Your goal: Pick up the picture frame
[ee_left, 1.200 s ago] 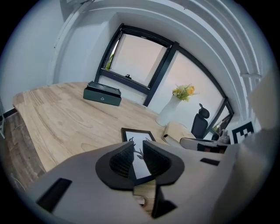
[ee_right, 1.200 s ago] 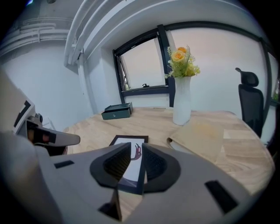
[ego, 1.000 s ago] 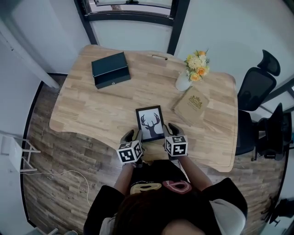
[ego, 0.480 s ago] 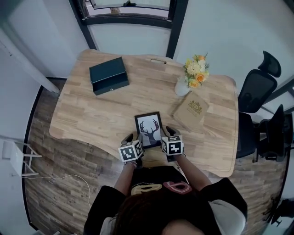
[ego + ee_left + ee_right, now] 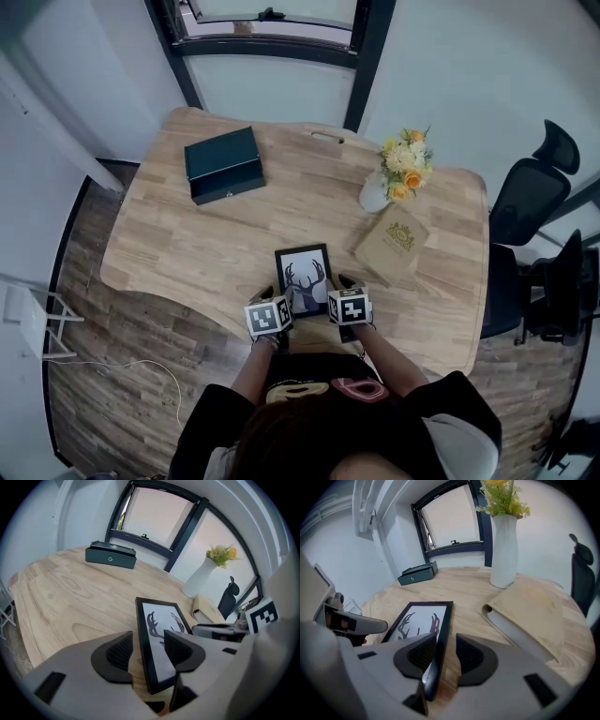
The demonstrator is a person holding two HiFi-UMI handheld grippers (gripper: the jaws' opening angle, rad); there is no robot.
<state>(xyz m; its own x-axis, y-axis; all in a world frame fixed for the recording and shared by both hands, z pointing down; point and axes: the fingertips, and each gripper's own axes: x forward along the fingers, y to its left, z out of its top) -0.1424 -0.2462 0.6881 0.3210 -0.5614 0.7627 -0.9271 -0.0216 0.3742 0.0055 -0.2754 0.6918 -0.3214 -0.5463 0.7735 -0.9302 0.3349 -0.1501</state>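
1. Head view: the tan book (image 5: 394,246), right of the picture frame (image 5: 302,278), bears a gold emblem; its lettering is too small to read.
2. The picture frame, showing an antlered deer print, lies on the wooden table (image 5: 187,244) close to the near edge.
3. The left gripper (image 5: 147,649) has just been opening. Its jaws stand wide, straddling the picture frame's left edge without pressing.
4. The right gripper (image 5: 445,652) has likewise just let go, straddling the right edge.

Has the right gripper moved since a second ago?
Yes. The right gripper has moved forward, nearer the book; its jaws have just been opening and now straddle the right edge of the frame, not pressing it.
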